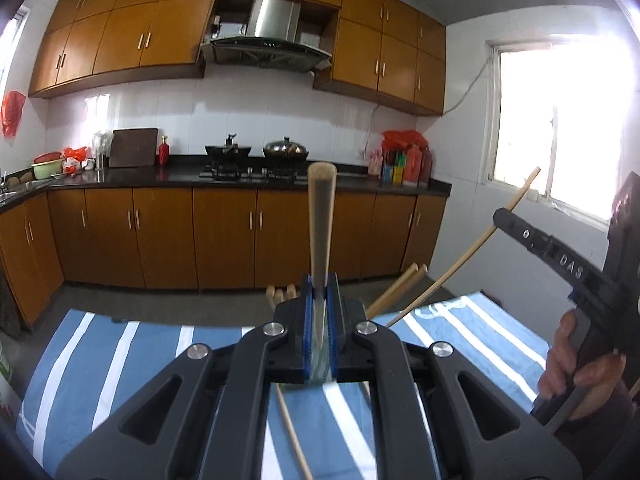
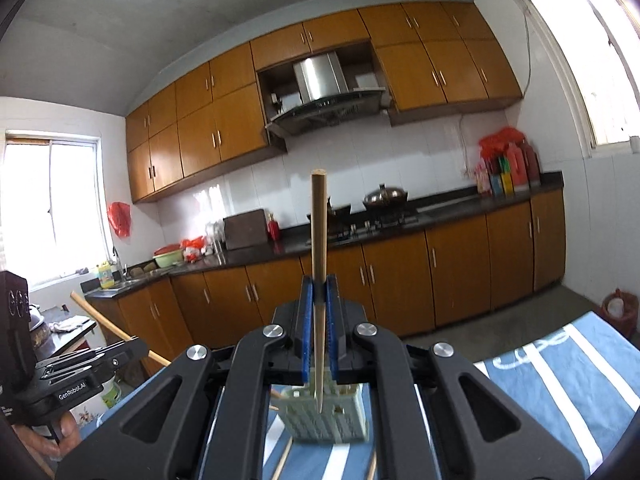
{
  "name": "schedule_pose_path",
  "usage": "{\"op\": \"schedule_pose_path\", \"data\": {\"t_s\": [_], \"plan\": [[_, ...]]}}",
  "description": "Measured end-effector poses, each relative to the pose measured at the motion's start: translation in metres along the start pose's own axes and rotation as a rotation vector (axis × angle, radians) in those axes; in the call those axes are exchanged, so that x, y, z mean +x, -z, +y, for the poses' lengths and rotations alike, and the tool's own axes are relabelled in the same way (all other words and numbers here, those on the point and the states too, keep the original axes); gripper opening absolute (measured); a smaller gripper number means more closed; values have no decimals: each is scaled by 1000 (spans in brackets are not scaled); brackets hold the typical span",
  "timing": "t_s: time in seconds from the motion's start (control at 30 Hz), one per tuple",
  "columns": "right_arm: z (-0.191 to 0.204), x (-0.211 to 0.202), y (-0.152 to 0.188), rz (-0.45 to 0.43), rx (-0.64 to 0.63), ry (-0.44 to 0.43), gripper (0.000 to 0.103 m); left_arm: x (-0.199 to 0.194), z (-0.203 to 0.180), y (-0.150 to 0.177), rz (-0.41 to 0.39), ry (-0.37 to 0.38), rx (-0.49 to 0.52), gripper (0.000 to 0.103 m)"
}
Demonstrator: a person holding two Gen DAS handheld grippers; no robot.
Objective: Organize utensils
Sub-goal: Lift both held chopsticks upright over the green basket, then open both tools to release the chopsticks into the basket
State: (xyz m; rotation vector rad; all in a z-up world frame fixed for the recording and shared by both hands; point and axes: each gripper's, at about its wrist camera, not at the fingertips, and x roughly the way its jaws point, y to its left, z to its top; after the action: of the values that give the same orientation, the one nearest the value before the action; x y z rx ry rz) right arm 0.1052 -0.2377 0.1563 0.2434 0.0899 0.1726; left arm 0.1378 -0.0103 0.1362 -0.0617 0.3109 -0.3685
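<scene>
Chopsticks are what you hold: your left gripper (image 1: 320, 312) is clenched on one chopstick (image 1: 319, 216), your right gripper (image 2: 319, 312) on another (image 2: 319, 240), both upright, likely so they drop tip-first into the pale holder (image 2: 326, 420) below; loose chopsticks (image 1: 292, 436) lie on the striped cloth (image 1: 120, 360) beyond.

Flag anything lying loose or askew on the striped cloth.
Loose wooden chopsticks lie scattered at odd angles on the blue-and-white striped cloth instead of standing in the pale green slotted plastic holder. Each gripper holds one chopstick upright.
</scene>
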Motion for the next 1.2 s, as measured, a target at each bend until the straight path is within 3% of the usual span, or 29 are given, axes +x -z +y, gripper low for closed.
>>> {"op": "schedule_pose_path", "data": {"t_s": [0.27, 0.6, 0.9, 0.93, 1.0, 1.2], "plan": [[8, 40, 8, -36, -44, 33, 7, 42, 0, -14, -38, -53, -31, 8], [2, 88, 45, 113, -44, 71, 7, 90, 13, 11, 40, -60, -49, 8], [-3, 90, 50, 178, -2, 63, 9, 90, 20, 14, 38, -48, -64, 8], [-3, 88, 49, 179, 1, 62, 11, 90, 21, 14, 38, -46, -67, 8], [-2, 87, 45, 172, 3, 69, 41, 88, 22, 14, 40, -45, -75, 10], [-3, 63, 35, 133, -4, 66, 44, 72, 29, 11, 18, -44, -105, 14]]}}
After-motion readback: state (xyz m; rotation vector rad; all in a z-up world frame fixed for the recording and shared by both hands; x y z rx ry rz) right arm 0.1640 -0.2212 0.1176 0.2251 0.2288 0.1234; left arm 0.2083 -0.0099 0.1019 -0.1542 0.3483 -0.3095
